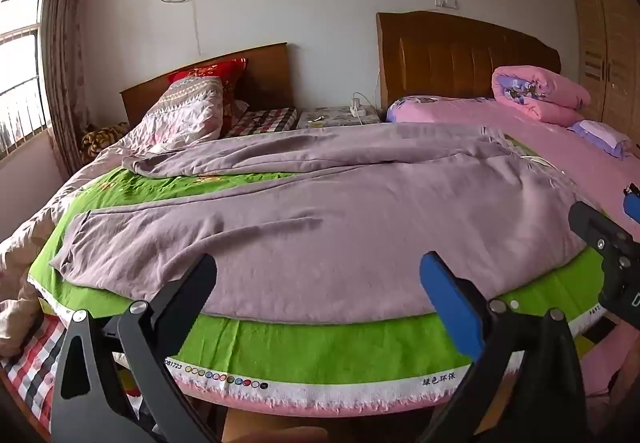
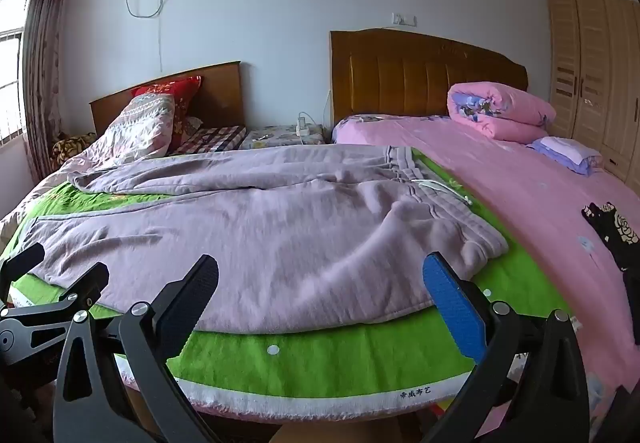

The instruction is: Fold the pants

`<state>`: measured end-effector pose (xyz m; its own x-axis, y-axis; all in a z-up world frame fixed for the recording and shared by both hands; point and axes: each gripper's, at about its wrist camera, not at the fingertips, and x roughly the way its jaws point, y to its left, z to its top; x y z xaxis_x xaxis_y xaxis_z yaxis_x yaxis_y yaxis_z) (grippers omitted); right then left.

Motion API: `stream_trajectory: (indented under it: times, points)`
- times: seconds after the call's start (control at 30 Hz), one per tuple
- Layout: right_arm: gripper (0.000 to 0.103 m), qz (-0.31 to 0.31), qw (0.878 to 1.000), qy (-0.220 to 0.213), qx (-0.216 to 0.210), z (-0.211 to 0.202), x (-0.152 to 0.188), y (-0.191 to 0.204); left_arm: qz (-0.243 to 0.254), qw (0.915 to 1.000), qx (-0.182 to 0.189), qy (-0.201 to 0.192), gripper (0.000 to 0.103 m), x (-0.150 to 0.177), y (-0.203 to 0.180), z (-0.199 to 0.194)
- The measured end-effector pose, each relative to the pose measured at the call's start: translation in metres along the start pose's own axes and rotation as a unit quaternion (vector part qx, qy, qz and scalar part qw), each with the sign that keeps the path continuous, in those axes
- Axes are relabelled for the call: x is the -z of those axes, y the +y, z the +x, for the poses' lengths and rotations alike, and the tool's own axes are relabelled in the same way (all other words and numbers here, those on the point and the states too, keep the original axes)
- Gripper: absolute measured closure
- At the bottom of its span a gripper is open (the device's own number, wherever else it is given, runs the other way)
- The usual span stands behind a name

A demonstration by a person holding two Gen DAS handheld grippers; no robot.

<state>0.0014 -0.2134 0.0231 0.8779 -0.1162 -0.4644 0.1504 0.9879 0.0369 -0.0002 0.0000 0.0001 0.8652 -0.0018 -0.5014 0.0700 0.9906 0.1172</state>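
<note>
Mauve pants (image 1: 320, 211) lie spread flat on a green cloth (image 1: 320, 347), legs running to the left and the waistband (image 2: 432, 187) with its white drawstring at the right. My left gripper (image 1: 318, 275) hovers open over the near edge of the pants, nothing between its fingers. My right gripper (image 2: 320, 275) is open too, above the near edge close to the waist corner. In the left wrist view the right gripper (image 1: 612, 243) shows at the right edge; in the right wrist view the left gripper (image 2: 48, 283) shows at the left.
The green cloth covers a surface between two beds. A pink bed (image 2: 520, 183) with a rolled pink quilt (image 2: 500, 111) lies right, a black patterned cloth (image 2: 612, 231) on it. At left sits a bed with a checked sheet (image 1: 36, 355) and pillows (image 1: 192, 111). A wardrobe (image 2: 592, 75) stands far right.
</note>
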Motion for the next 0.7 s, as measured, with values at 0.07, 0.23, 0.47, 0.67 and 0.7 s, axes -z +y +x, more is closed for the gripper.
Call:
stream_trajectory:
  times: [0.07, 0.23, 0.47, 0.67, 0.7]
  points:
    - [0.004, -0.001, 1.000, 0.002, 0.000, 0.0008, 0.0001, 0.0003, -0.002, 1.0000, 0.001, 0.001, 0.001, 0.0001, 0.0002, 0.0000]
    - [0.004, 0.001, 1.000, 0.001, 0.001, 0.0009, 0.0004, -0.0008, 0.000, 1.0000, 0.001, 0.004, 0.001, 0.0006, -0.0025, -0.0023]
    - [0.004, -0.001, 1.000, 0.004, 0.000, 0.0031, 0.0007, -0.0010, -0.004, 0.9999, 0.002, 0.009, 0.001, 0.0059, -0.0022, 0.0020]
    - [0.004, 0.001, 1.000, 0.006, 0.000, 0.0040, 0.0014, -0.0039, -0.005, 0.9999, 0.003, 0.015, 0.001, 0.0055, 0.0017, 0.0040]
    - [0.004, 0.001, 1.000, 0.006, 0.000, 0.0035, 0.0004, -0.0042, -0.005, 0.9998, 0.004, 0.017, 0.001, 0.0053, 0.0018, 0.0044]
